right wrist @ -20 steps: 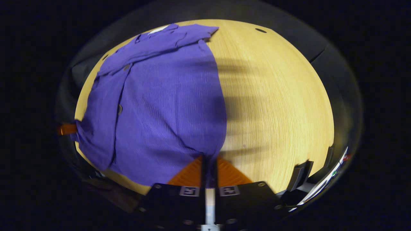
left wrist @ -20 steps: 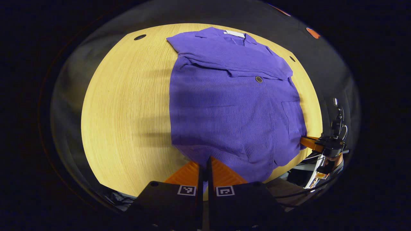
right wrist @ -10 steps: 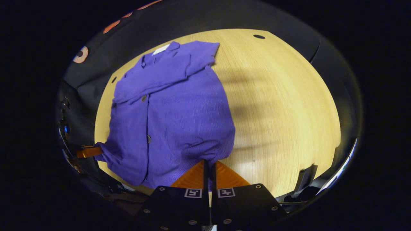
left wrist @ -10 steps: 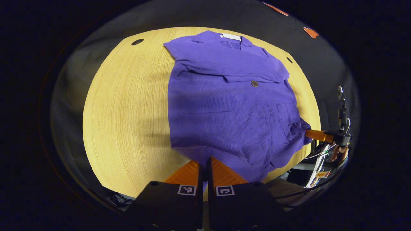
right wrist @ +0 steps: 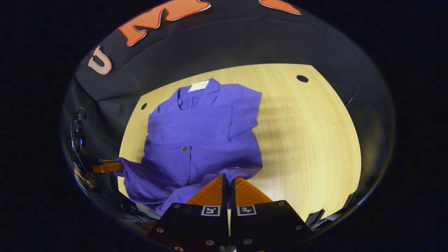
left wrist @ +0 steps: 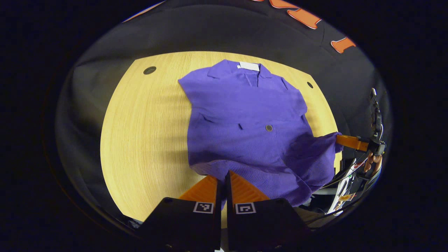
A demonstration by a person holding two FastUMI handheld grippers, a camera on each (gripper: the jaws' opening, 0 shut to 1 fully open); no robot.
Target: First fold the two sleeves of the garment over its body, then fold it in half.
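both grippers, left gripper [left wrist: 223,178] and right gripper [right wrist: 228,183], are pinching the purple shirt's [left wrist: 245,115] hem corners above the wooden table [left wrist: 140,140]; sleeves are lying folded; uneven lifting risks skewing the fold.

The left gripper [left wrist: 222,176] has a black angular housing with two small square black-and-white markers side by side and round screw holes at the corners. The right gripper [right wrist: 228,182] has the same black housing, markers and screws. Both have wedge-shaped fingers [right wrist: 245,192] with a ribbed surface.
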